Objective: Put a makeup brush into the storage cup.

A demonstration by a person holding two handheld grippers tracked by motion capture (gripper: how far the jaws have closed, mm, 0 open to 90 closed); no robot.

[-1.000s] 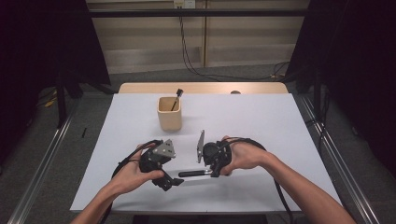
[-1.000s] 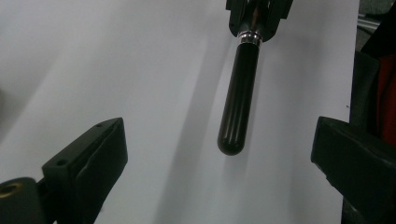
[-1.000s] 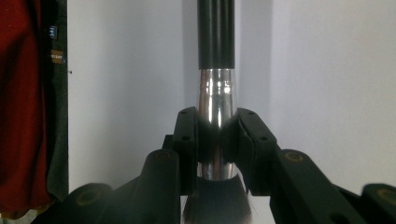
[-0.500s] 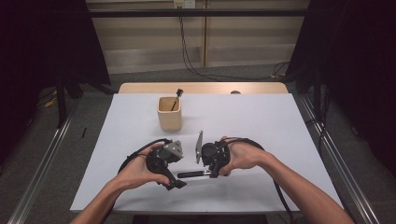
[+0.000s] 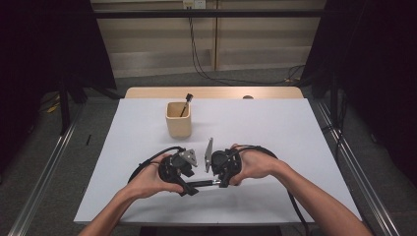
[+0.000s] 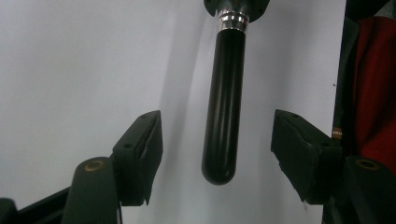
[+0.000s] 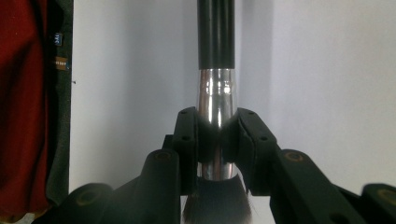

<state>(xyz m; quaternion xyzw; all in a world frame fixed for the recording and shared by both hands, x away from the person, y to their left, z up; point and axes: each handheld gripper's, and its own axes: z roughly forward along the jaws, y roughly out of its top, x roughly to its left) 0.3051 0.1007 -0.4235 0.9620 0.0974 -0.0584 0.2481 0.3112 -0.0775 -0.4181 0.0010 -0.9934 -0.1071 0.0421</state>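
Left tool [image 5: 189,187], high view: low over the near middle of the white counter [image 5: 295,128], held in the left hand [image 5: 152,179], tips turned toward the right tool. Its jaws have just been closing — in the left gripper view they stand apart on either side of the brush [image 6: 225,102] handle, a clear gap on each side, pads [image 6: 152,149] not touching it. The rounded black end of the handle hangs between them, above the counter [image 6: 70,70].

Brush [image 5: 202,183], high view: lying level between the two tools, just above the counter, near its front edge.

Right tool [image 5: 216,182], held in the right hand [image 5: 255,164] — clamped on the brush. In the right gripper view [image 7: 217,135] the pads [image 7: 187,140] press both sides of the silver ferrule, dark bristles below the grip, black handle [image 7: 215,32] running straight away from the camera.

Behind the tools, toward the counter's middle left: a tan cup [image 5: 178,119], upright, with a thin dark-tipped stick [image 5: 185,104] leaning out of it. Well apart from both hands.

Cables [image 5: 147,162] trail from each tool back toward the person.
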